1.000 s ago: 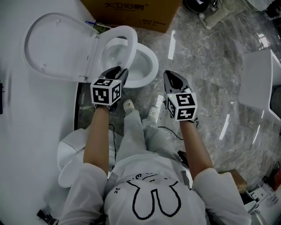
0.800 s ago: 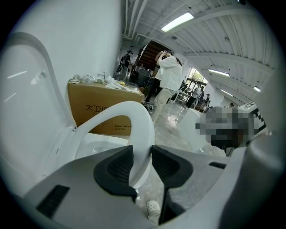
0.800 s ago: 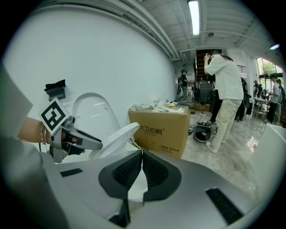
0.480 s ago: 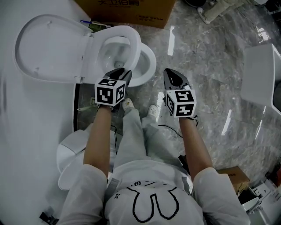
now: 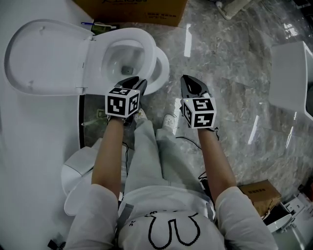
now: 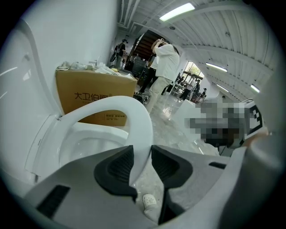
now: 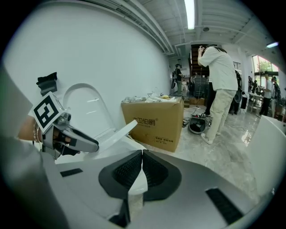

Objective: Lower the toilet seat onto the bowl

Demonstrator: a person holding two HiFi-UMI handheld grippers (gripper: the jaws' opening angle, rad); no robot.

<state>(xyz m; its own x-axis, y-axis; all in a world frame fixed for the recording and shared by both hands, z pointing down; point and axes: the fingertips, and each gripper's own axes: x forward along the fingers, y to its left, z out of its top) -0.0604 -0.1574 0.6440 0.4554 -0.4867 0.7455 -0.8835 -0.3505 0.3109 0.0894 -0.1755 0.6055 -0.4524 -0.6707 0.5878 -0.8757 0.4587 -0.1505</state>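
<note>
The white toilet's lid [image 5: 44, 58] stands raised against the wall. Its seat [image 5: 128, 35] hangs tilted partway down over the bowl [image 5: 162, 73]. My left gripper [image 5: 133, 84] is shut on the seat's front rim. In the left gripper view the seat [image 6: 134, 112] runs between the two dark pads [image 6: 117, 167] of the left gripper [image 6: 142, 155]. My right gripper [image 5: 190, 85] hovers to the right of the bowl, shut with nothing in it. Its pads [image 7: 129, 172] meet in the right gripper view, which also shows the slanted seat [image 7: 118, 132].
A cardboard box [image 5: 132, 10] stands behind the toilet. Another white fixture [image 5: 293, 83] is at the right and a further one [image 5: 78, 176] at the lower left. My shoes [image 5: 168, 122] rest on the marble floor. A person in white [image 7: 221, 89] stands farther back.
The seat has swung down from nearly upright toward the bowl with my left gripper on its rim. Both grippers have sunk lower.
</note>
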